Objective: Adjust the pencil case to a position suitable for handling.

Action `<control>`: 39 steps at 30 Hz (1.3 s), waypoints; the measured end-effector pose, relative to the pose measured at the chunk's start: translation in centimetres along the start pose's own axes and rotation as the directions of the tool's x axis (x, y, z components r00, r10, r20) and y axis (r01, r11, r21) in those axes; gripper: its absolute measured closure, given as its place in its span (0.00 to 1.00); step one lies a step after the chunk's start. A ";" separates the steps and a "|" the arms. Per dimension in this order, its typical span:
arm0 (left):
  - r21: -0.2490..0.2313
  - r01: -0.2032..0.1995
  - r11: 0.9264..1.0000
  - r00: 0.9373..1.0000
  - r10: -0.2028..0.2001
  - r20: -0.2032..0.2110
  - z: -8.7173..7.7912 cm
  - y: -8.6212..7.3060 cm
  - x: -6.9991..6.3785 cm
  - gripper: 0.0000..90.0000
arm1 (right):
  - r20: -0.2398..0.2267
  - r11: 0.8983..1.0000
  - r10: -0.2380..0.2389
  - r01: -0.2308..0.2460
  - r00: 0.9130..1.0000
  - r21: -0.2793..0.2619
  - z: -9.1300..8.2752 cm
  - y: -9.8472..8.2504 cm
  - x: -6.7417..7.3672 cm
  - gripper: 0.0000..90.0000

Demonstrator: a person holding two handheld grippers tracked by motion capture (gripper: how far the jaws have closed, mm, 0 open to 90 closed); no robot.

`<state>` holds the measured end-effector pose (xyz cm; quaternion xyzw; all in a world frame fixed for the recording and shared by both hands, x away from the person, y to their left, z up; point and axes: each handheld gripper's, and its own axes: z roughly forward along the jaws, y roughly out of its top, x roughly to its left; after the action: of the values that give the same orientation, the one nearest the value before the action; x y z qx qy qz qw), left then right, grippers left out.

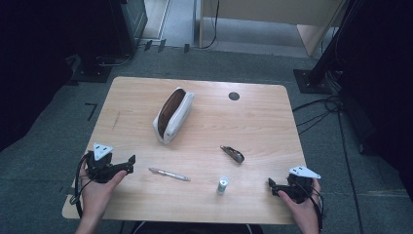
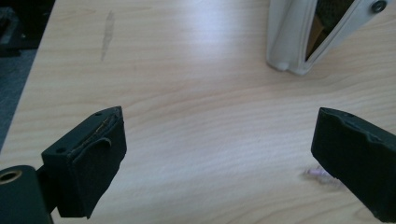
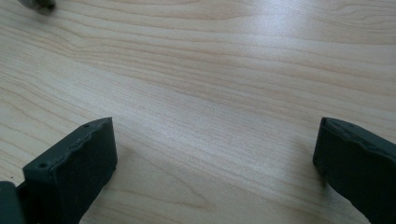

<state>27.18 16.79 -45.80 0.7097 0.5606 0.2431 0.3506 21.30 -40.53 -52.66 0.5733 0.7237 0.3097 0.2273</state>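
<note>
An open white pencil case (image 1: 173, 114) with a brown inside lies slanted at the table's middle back; its near end (image 2: 299, 37) reaches into the top right of the left gripper view. A silver pen (image 1: 169, 174), a small pale cylinder (image 1: 222, 185) and a dark clip-like object (image 1: 233, 154) lie apart on the front half. My left gripper (image 1: 129, 165) rests at the front left, left of the pen, jaws wide open (image 2: 219, 126) over bare wood. My right gripper (image 1: 272, 187) sits at the front right, right of the cylinder, also open (image 3: 215, 135) and holding nothing.
A black round disc (image 1: 234, 96) is set in the wooden table (image 1: 263, 126) near the back right. Dark stands and cables surround the table on the grey floor. A faint smudge (image 2: 107, 35) marks the wood at the left.
</note>
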 end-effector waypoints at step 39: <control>-0.008 -0.026 1.000 0.993 0.026 0.112 9.8 8.1 -4.7 0.54 | -0.001 1.000 -0.001 0.001 1.000 -0.001 0.0 0.0 0.0 0.00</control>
<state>38.23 8.99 -45.55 0.7282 0.5300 0.2094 0.3806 21.30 -40.54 -52.67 0.5726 0.7239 0.3103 0.2275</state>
